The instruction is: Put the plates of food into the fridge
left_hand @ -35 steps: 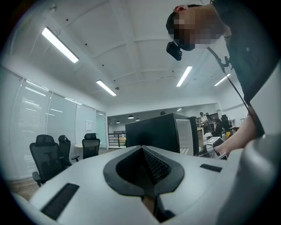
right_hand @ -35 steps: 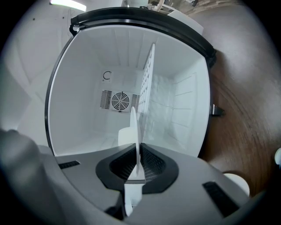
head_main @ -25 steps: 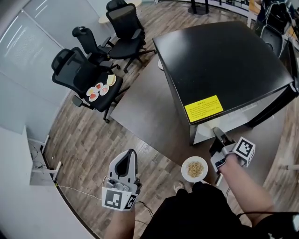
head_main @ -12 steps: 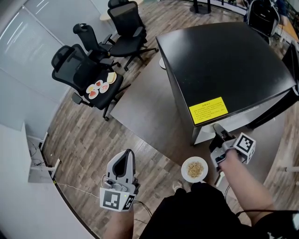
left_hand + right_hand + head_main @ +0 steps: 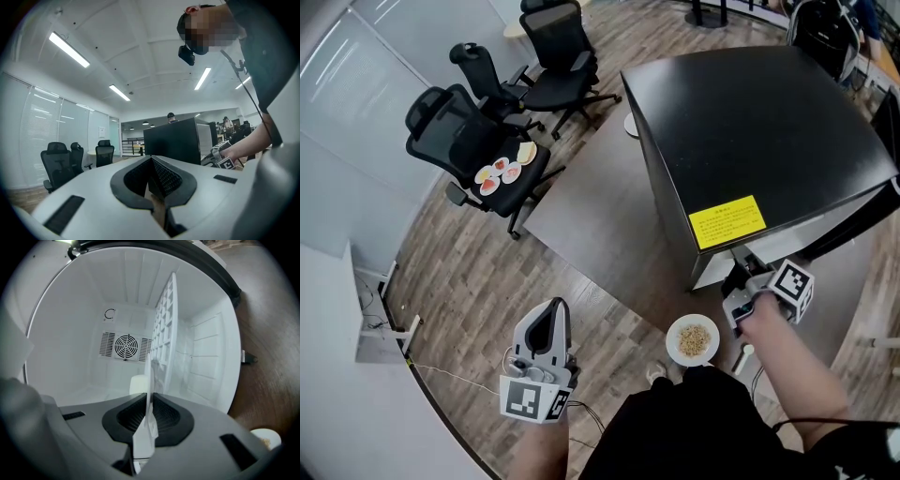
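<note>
The black fridge (image 5: 759, 131) stands open toward me, its white inside (image 5: 93, 310) filling the right gripper view. My right gripper (image 5: 742, 274) is at the opening, shut on the front edge of the white grid shelf (image 5: 164, 319), which runs between its jaws (image 5: 149, 401). One white plate of grainy food (image 5: 692, 339) lies on the floor by my feet, just left of that gripper. Several more plates of food (image 5: 502, 173) rest on a black office chair (image 5: 450, 131) at the far left. My left gripper (image 5: 546, 330) hangs shut and empty over the floor, far from both.
Two more office chairs (image 5: 553, 47) stand behind the first one. A grey mat (image 5: 600, 206) lies between the chairs and the fridge. A cable (image 5: 441, 380) trails over the wood floor at the lower left. The fridge (image 5: 171, 140) and people beyond it show in the left gripper view.
The right gripper has shifted only slightly at the fridge's mouth, still shut on the shelf edge. The left gripper and the plates have not moved.
</note>
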The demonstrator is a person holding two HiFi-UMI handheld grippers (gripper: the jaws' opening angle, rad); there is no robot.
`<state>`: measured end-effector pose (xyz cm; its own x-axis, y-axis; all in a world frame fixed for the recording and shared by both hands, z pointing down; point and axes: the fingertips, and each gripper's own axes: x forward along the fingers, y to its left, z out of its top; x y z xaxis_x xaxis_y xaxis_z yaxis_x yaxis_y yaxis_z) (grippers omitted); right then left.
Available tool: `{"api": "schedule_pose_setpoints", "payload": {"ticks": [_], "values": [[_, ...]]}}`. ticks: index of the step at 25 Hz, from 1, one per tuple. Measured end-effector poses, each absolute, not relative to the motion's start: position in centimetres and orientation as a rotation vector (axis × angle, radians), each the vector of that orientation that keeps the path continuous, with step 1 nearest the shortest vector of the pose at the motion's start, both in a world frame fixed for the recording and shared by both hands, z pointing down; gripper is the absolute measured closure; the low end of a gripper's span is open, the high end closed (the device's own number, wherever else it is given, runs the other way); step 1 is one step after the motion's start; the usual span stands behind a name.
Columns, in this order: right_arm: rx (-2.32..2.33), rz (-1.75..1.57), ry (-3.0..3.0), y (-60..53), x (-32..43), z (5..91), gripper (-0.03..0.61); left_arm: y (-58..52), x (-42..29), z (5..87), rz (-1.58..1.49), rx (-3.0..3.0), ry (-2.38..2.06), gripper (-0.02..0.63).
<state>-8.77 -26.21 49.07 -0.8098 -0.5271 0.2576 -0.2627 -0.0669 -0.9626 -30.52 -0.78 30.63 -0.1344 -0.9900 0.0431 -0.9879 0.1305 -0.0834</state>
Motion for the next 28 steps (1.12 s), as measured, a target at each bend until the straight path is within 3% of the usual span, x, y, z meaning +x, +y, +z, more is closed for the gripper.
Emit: {"api": "schedule_pose_setpoints", "payload": {"ticks": [5, 13, 16, 28], "values": [[-0.947, -1.867, 2.237, -26.4, -9.0, 48.7, 0.538, -0.7, -30.3, 30.8, -0.142, -2.047, 2.351, 0.611], [-1.055, -1.703, 2.55, -25.1, -9.8, 47.2, 0.344, -0.1, -29.7, 30.4, -0.15, -2.041, 2.356, 0.611], [-1.107, -1.713, 2.604, -24.5, -9.6, 48.3, 0.314, 0.1, -29.3, 30.2, -0.153, -2.031, 2.353, 0.611], [-1.028, -1.623, 2.497, -24.9, -7.9, 49.6, 0.314, 1.6, -27.8, 29.2, -0.182, -1.99, 2.368, 0.611]]}}
